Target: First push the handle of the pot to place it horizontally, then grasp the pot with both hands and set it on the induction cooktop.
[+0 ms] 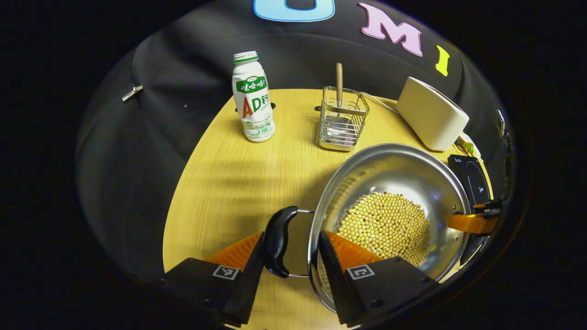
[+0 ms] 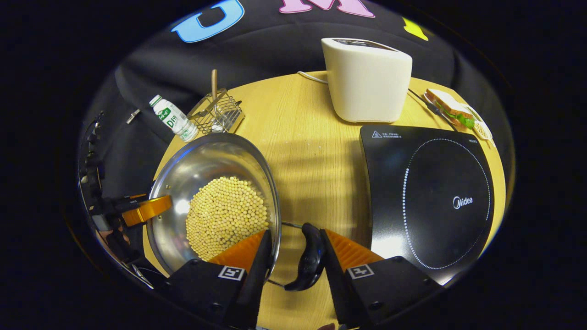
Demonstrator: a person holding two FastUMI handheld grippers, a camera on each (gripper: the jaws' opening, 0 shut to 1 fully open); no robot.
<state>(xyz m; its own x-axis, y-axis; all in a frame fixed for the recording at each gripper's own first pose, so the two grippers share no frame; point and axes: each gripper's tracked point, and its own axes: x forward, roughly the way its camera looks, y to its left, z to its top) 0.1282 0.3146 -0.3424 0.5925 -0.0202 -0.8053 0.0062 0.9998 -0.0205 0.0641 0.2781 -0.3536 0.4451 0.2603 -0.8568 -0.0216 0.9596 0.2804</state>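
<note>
A steel pot (image 1: pixel 403 169) half full of soybeans (image 1: pixel 385 224) sits on the wooden table, left of the black induction cooktop (image 2: pixel 431 197). My left gripper (image 1: pixel 292 236) is shut across the pot's near black handle (image 1: pixel 276 243), one finger outside the handle and the other inside the pot wall. On the opposite side, my right gripper (image 2: pixel 294 232) clamps the other handle (image 2: pixel 312 259) and the rim of the pot (image 2: pixel 206 160) the same way. Each gripper appears across the pot from the other: my right gripper (image 1: pixel 474 220) and my left gripper (image 2: pixel 144 208).
Behind the pot stand a white drink bottle (image 1: pixel 253 98) and a wire basket (image 1: pixel 343 119) holding a wooden-handled utensil. A cream toaster (image 2: pixel 367 80) stands just behind the cooktop. A sandwich on a plate (image 2: pixel 454 110) lies at the far right. Bare table (image 2: pixel 316 160) separates pot and cooktop.
</note>
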